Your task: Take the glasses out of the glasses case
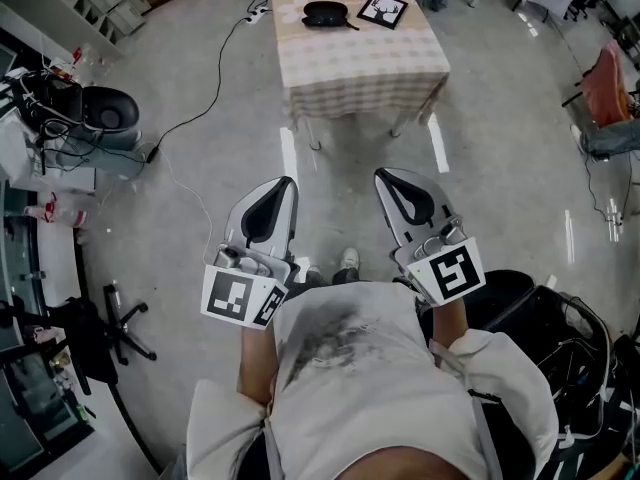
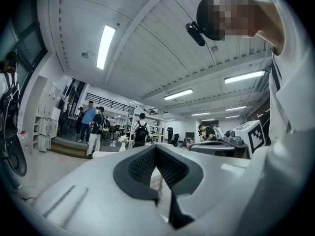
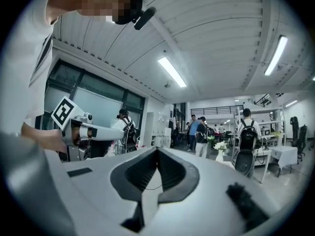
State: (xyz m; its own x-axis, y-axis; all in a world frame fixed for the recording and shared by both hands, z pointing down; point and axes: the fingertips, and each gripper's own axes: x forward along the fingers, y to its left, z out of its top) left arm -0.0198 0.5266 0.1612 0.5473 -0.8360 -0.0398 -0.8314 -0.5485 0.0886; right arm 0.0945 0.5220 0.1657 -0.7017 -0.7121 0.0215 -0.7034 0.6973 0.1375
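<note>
The left gripper (image 1: 287,184) and the right gripper (image 1: 383,177) hang at the person's chest, well short of the case (image 1: 325,14). Each has its jaws closed tip to tip on nothing.

Bare grey floor (image 1: 500,118) lies between them and the case, with a cable (image 1: 205,108) trailing off to the case's left.

The case is dark and lies on the checked cloth of the worktop (image 1: 360,68), near its far edge. It is too small to tell whether the lid is up, and no glasses show. It is probably a light, smooth shell that would slide on the cloth, so one gripper should pin its base while the other lifts the lid. The glasses would be light and fragile, and are best pinched at the bridge or a temple, never on a lens.

A frame (image 1: 383,10) lies just right of the case. Beyond it the room is a large lit hall where people (image 3: 246,132) are standing.
</note>
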